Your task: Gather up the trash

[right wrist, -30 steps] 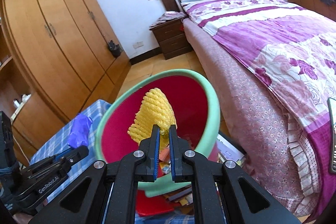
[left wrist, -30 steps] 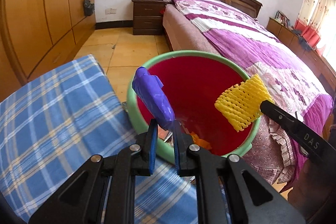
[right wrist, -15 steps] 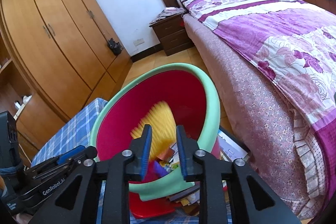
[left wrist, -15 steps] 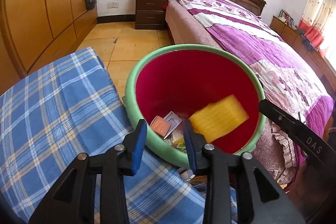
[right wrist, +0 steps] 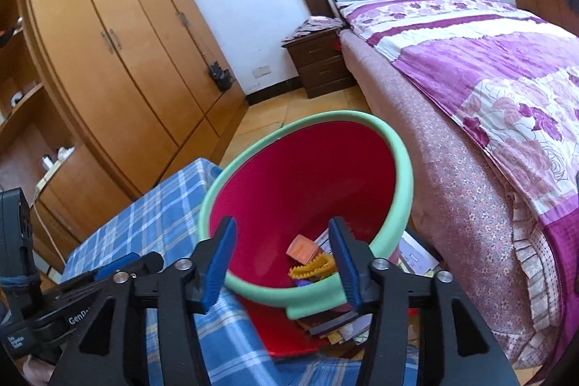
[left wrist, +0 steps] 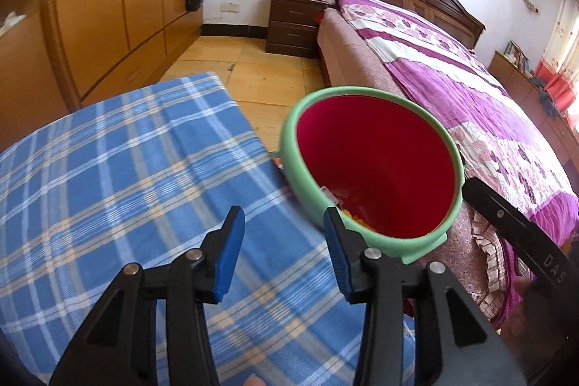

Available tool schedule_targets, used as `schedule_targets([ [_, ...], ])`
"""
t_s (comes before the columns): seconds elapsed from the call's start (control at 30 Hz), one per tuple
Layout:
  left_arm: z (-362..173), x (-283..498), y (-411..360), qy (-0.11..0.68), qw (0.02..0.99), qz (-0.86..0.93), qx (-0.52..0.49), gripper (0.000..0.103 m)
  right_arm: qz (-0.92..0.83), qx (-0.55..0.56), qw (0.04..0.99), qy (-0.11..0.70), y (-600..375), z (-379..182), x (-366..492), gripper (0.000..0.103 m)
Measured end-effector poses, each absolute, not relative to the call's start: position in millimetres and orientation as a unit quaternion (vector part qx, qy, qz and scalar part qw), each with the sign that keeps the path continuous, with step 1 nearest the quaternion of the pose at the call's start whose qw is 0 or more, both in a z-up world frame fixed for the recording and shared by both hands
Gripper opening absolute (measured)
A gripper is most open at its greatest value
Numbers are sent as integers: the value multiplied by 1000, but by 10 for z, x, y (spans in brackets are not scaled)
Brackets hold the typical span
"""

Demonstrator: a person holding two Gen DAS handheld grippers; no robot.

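A red bin with a green rim (left wrist: 362,93) (right wrist: 403,169) stands beside the blue plaid table (left wrist: 108,176) (right wrist: 163,216). Trash lies at its bottom: the yellow foam net (right wrist: 313,268), an orange packet (right wrist: 302,248) and other scraps. My left gripper (left wrist: 282,255) is open and empty above the table's edge, just short of the bin. My right gripper (right wrist: 282,263) is open and empty over the bin's near rim. The right gripper's body (left wrist: 514,234) shows in the left wrist view; the left gripper's body (right wrist: 83,292) shows in the right wrist view.
A bed with a purple floral cover (left wrist: 452,78) (right wrist: 488,67) runs along the right, close to the bin. A dark nightstand (left wrist: 293,28) and a wooden wardrobe (right wrist: 119,60) stand further back. Books and papers (right wrist: 409,255) lie on the floor under the bin.
Both grippers opened. The purple wrapper left my left gripper and the yellow foam net left my right gripper; the net now lies in the bin. Both grippers pulled back a little.
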State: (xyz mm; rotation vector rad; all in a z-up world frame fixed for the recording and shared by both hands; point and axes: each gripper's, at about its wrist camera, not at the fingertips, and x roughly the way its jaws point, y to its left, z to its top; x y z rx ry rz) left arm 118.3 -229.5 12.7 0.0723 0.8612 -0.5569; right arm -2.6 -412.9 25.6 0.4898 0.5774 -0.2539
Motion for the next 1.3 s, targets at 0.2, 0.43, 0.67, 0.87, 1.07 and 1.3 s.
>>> schedule_targets([
  [0.2, 259, 1033, -1967, 402, 882, -244, 25, 45, -113, 227, 925, 281, -3899, 349, -123, 60],
  [0.43, 399, 822, -1511, 387, 898, -208, 6, 46, -97, 212, 931, 281, -3586, 437, -252, 72],
  [0.67, 432, 624, -1082, 382, 909, -165, -9, 46, -74, 188, 939, 279, -3238, 507, -366, 73],
  [0.87, 383, 456, -832, 380, 913, -143, -19, 46, -53, 171, 943, 280, -2979, 502, -437, 73],
  [1.07, 353, 290, -640, 365, 925, -108, -18, 46, -44, 151, 947, 280, -2786, 454, -497, 73],
  [1.3, 298, 175, -457, 355, 931, -83, -26, 46, -34, 124, 952, 277, -2595, 400, -581, 73],
])
